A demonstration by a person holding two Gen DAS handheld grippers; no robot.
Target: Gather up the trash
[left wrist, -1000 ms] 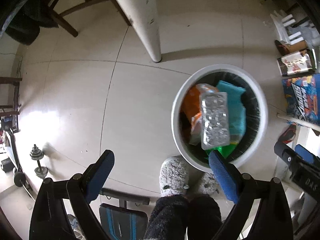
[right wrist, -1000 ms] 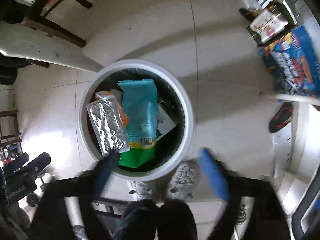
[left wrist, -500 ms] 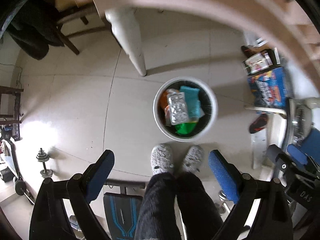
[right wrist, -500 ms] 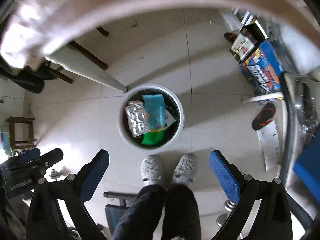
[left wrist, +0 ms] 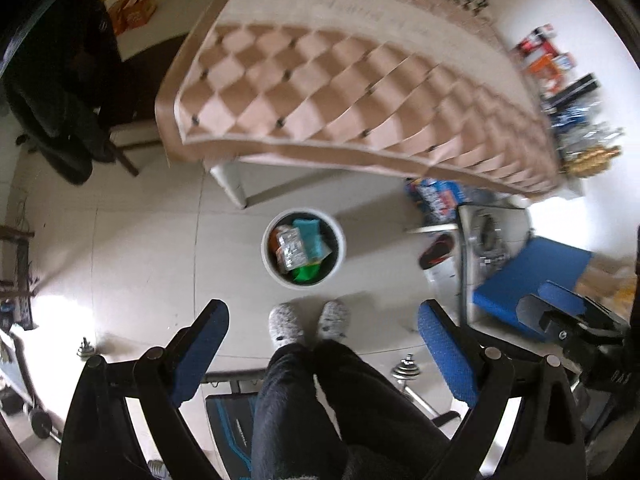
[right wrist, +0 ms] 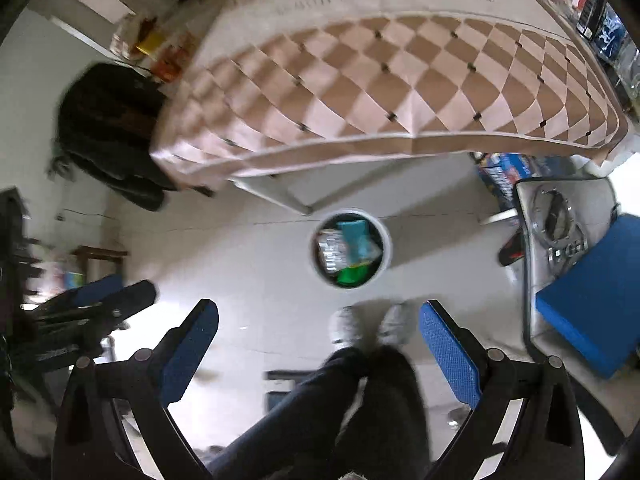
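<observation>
A white round trash bin (left wrist: pixel 270 265) (right wrist: pixel 387 252) stands on the tiled floor far below both grippers. It holds a silver blister pack (left wrist: pixel 291 249), a teal packet (left wrist: pixel 307 233), a green wrapper (left wrist: pixel 306 273) and an orange wrapper. My left gripper (left wrist: pixel 323 354) is open and empty, high above the floor. My right gripper (right wrist: pixel 319 350) is open and empty too, also shown at the right of the left wrist view (left wrist: pixel 568 316). The left gripper shows at the left of the right wrist view (right wrist: pixel 92 304).
A table with a brown checkered cloth (left wrist: pixel 360 92) (right wrist: pixel 400 92) fills the upper part of both views; its white leg (left wrist: pixel 232 184) stands beside the bin. The person's legs and grey slippers (left wrist: pixel 285 326) are just before the bin. A blue seat (left wrist: pixel 528 276), dumbbells (left wrist: pixel 404 372), and boxes lie around.
Both grippers have risen well away from the bin, so it looks much smaller, and the tablecloth has come into view. The bin's contents have not moved.
</observation>
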